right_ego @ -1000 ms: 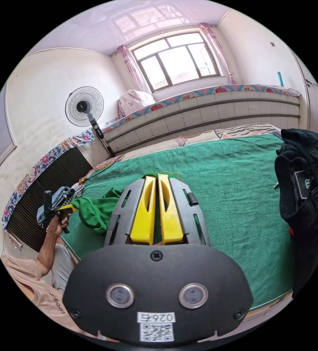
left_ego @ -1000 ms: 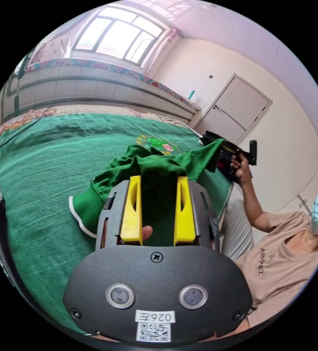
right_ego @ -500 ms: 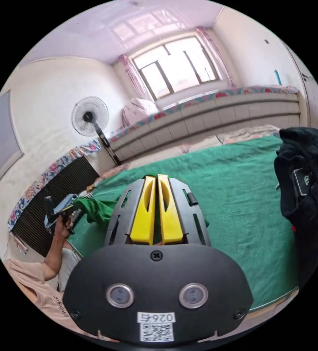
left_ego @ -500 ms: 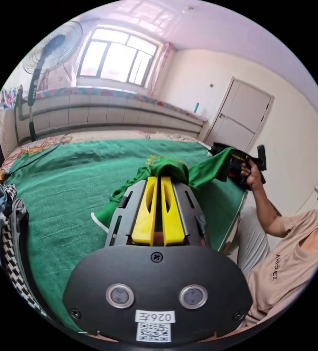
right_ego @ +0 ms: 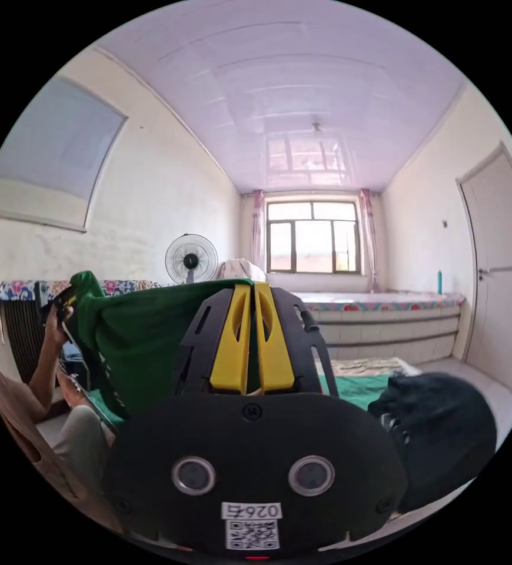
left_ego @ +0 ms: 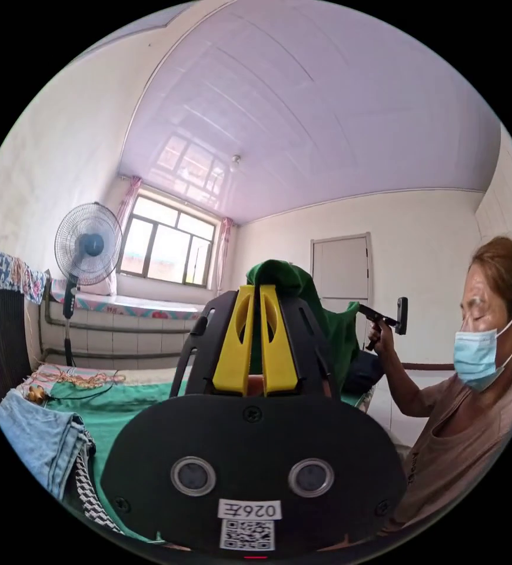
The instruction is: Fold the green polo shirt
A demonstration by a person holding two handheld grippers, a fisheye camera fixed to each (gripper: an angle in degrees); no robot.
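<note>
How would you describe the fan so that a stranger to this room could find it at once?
Start at the window in the far wall. Just to its left in the right gripper view, by the side wall, stands the fan. It is the one round, caged head on a pole, behind the lifted green shirt.

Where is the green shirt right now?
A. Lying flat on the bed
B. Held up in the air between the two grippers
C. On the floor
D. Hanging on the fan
B: the green shirt hangs stretched in the air, pinched by the right gripper and the left gripper.
</note>
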